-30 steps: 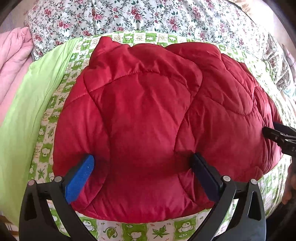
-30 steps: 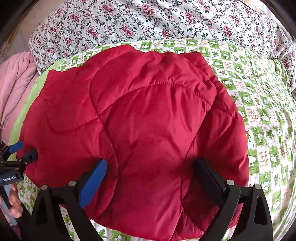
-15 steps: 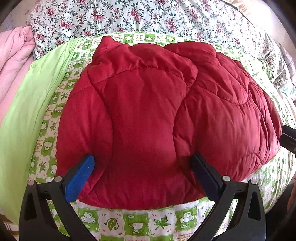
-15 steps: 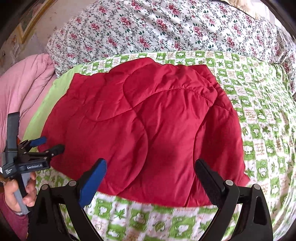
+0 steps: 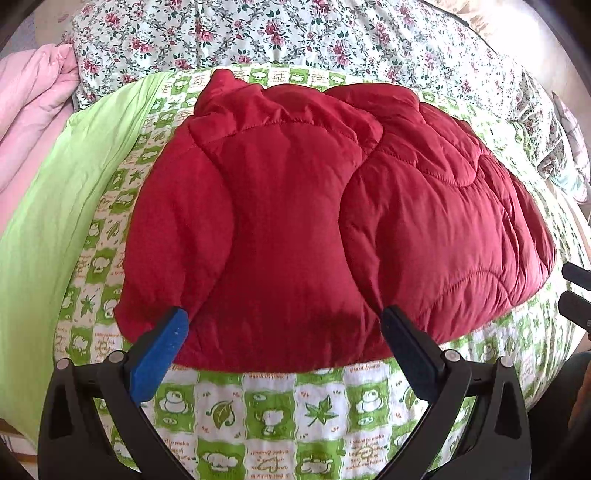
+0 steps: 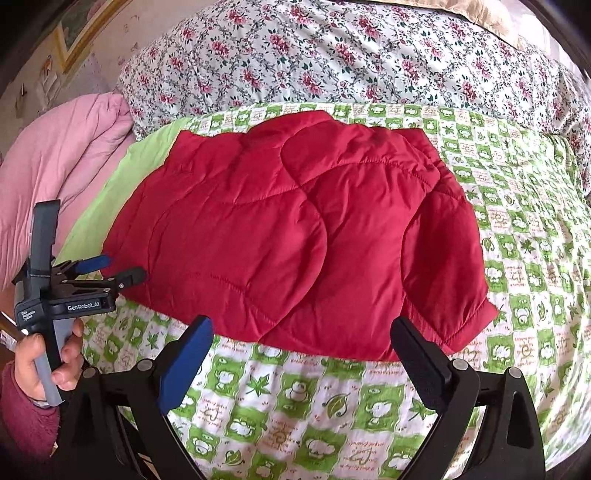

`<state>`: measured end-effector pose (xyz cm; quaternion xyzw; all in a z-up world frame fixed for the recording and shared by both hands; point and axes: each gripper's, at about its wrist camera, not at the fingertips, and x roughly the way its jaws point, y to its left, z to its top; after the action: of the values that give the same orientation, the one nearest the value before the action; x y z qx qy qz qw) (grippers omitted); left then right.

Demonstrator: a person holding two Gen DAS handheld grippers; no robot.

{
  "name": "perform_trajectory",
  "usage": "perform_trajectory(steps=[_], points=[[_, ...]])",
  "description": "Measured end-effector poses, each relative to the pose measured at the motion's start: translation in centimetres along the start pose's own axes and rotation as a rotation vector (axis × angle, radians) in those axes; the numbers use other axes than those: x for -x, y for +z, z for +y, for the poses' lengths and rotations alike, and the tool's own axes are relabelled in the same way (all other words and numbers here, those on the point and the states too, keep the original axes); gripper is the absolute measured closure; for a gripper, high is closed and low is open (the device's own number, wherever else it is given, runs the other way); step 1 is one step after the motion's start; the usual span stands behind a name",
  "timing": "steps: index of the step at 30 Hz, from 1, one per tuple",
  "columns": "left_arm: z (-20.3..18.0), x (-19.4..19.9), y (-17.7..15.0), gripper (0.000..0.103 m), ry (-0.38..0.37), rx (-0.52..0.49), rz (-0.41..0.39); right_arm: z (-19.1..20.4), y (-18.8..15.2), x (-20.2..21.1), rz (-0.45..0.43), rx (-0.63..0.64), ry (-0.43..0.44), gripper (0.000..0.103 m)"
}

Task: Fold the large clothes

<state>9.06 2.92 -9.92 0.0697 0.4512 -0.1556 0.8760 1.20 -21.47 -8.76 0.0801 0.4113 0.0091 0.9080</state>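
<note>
A red quilted padded jacket [image 5: 314, 229] lies folded into a compact bundle on a green-and-white patterned quilt [image 5: 280, 406]; it also shows in the right wrist view [image 6: 295, 240]. My left gripper [image 5: 284, 332] is open and empty, its fingertips at the jacket's near edge. My right gripper [image 6: 303, 343] is open and empty, just short of the jacket's near hem. The left gripper also shows in the right wrist view [image 6: 118, 269], held in a hand beside the jacket's left corner. The right gripper's tips peek in at the right edge of the left wrist view [image 5: 576, 291].
A floral duvet [image 6: 351, 55] lies piled behind the jacket. A pink blanket [image 6: 62, 158] is bunched at the left, with a plain lime-green sheet [image 5: 48, 221] beside it. A framed picture [image 6: 74, 33] hangs on the wall at the upper left.
Both grippers have pulled back from the jacket toward the bed's near edge and risen. More of the patterned quilt now shows in front of the jacket. The jacket stays folded in place.
</note>
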Motion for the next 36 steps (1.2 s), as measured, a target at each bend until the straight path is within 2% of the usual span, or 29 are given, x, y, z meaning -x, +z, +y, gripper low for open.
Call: perform_trajectory(steps=[27, 31, 36], points=[[-0.6, 5.2, -3.9, 0.0, 0.079, -0.082, -0.073, 0.8, -2.5, 2.0, 0.043, 0.052, 0.015, 0.005], [-0.8, 6.2, -3.8, 0.0, 0.083, -0.111, -0.084, 0.9, -2.6, 2.5, 0.062, 0.066, 0.022, 0.005], [-1.7, 8.6, -2.2, 0.0, 0.091, -0.163, -0.112, 1.4, -1.6, 4.1, 0.068, 0.114, 0.024, 0.004]])
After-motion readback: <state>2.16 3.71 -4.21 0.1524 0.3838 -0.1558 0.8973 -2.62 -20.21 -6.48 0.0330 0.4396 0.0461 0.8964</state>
